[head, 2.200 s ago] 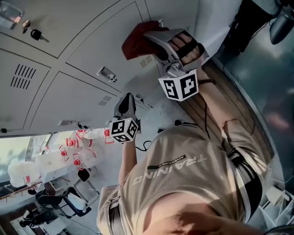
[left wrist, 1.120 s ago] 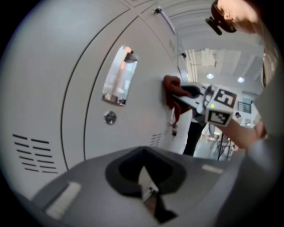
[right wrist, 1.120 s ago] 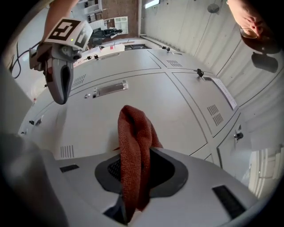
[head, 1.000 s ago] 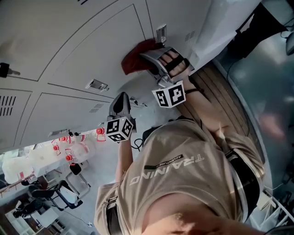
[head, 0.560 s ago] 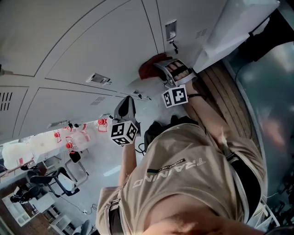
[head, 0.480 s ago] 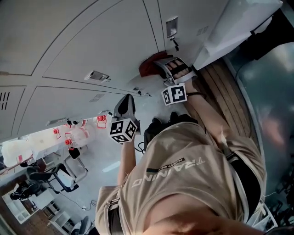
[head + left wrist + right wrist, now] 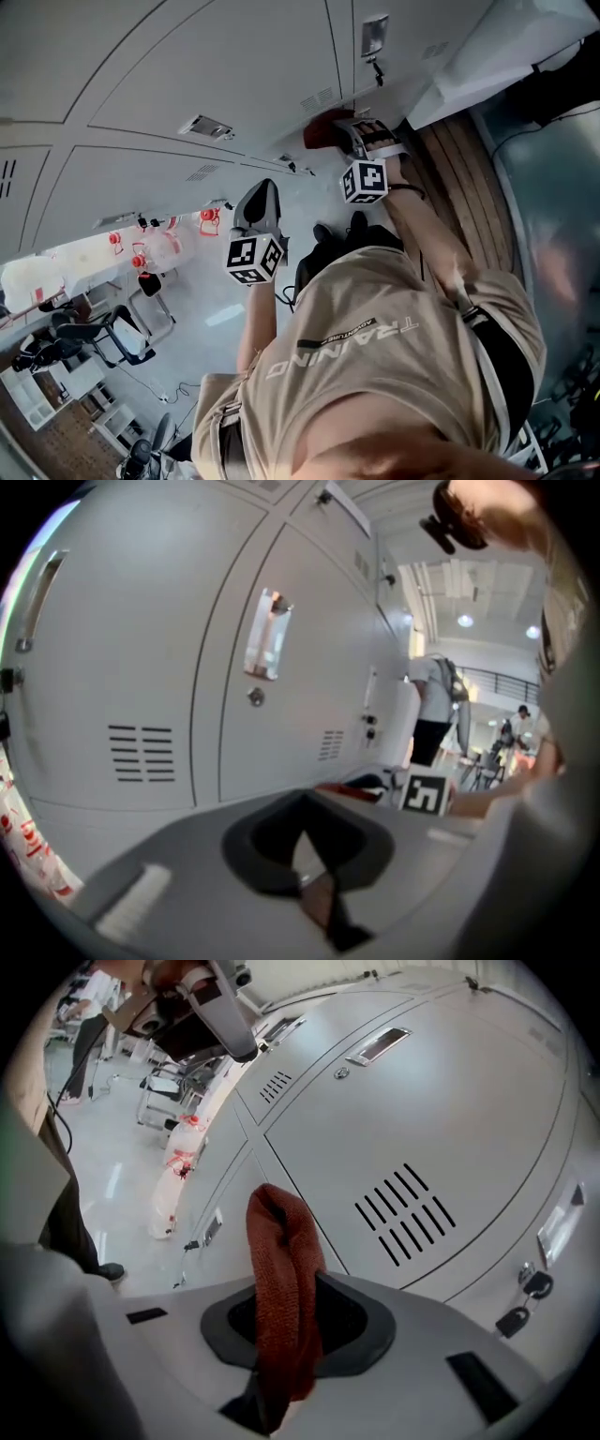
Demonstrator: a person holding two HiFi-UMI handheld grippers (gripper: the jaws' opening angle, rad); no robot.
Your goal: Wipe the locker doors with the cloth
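Observation:
A red cloth (image 7: 281,1288) is pinched in my right gripper (image 7: 279,1335) and sticks up in a fold in front of the grey locker doors (image 7: 450,1119). In the head view the right gripper (image 7: 352,133) holds the cloth (image 7: 323,131) against the lower lockers (image 7: 216,66), close to the floor. My left gripper (image 7: 261,199) hangs away from the doors, over the floor, jaws together with nothing in them. The left gripper view looks along the locker row (image 7: 141,667), with the right gripper's marker cube (image 7: 424,793) low in the distance.
Keys hang from a lock (image 7: 525,1288); another lock with a key (image 7: 375,42) is above the cloth. A wooden bench (image 7: 469,178) runs on the right. Bottles with red caps (image 7: 159,248) and office chairs (image 7: 103,337) stand left. A person (image 7: 436,700) stands far down the row.
The right gripper has carried the cloth along the door surface toward the lower lockers near the floor. The left gripper has stayed shut and hardly moved.

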